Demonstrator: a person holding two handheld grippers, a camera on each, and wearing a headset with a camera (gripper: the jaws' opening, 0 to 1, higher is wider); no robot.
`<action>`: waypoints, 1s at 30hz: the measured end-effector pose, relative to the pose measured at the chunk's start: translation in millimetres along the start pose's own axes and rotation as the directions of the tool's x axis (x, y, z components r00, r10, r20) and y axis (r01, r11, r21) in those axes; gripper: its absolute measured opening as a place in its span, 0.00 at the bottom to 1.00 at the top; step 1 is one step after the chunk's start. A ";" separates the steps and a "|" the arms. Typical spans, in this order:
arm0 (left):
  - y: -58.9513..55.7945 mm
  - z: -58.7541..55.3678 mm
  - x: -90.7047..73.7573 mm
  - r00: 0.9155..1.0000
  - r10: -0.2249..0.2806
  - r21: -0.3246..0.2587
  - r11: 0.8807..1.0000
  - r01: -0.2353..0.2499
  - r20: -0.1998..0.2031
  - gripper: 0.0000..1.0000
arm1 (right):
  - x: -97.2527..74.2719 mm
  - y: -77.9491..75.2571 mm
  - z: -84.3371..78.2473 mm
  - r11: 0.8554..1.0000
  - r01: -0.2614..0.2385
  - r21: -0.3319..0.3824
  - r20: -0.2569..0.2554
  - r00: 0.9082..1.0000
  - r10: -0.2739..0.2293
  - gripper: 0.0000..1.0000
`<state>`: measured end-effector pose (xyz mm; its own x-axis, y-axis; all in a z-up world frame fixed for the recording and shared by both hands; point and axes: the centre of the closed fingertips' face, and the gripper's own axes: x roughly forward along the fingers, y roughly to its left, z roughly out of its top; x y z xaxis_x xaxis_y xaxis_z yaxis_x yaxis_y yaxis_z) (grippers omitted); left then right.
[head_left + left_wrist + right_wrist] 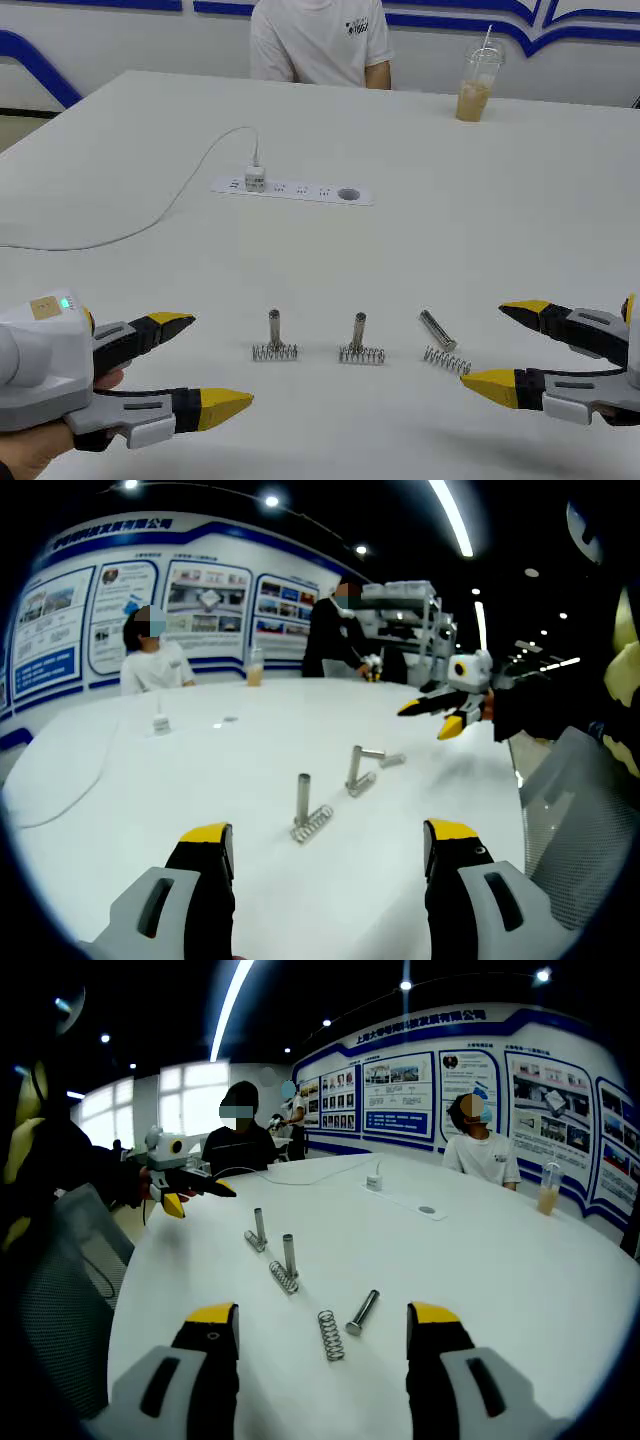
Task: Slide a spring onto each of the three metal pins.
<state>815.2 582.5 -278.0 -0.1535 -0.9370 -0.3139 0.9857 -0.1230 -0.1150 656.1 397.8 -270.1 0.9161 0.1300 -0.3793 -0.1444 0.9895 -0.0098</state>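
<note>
White table (pixel 450 220), left tool (pixel 220 360), right tool (pixel 483 343) both agape — gripper views catch wall posters (pixel 420 1085)

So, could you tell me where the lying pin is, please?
In the head view, the lying pin is rightmost of three, beside a spring, nearest the right gripper.

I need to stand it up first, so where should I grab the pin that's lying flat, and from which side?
Take the lying pin across its middle, from above, with the right gripper, which is open and nearest. It lies flat with its spring close beside, so a low sideways approach would probably push both.
</note>
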 end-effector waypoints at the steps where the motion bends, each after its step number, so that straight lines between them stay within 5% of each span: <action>1: -0.1 -0.2 0.2 1.000 0.000 0.000 1.000 0.000 -0.001 0.79 | 0.0 -0.1 -0.5 1.000 0.000 0.001 -0.001 1.000 0.000 0.69; 30: -0.4 -4.0 0.1 1.000 0.002 -0.003 1.000 -0.002 -0.002 0.79 | 2.7 -13.0 10.6 0.998 0.045 0.039 -0.024 0.999 -0.044 0.60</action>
<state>814.5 583.7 -281.7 -0.1517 -0.9366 -0.3158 0.9858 -0.1200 -0.1174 664.5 386.0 -261.2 0.9125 0.0844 -0.4003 -0.0883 0.9961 0.0087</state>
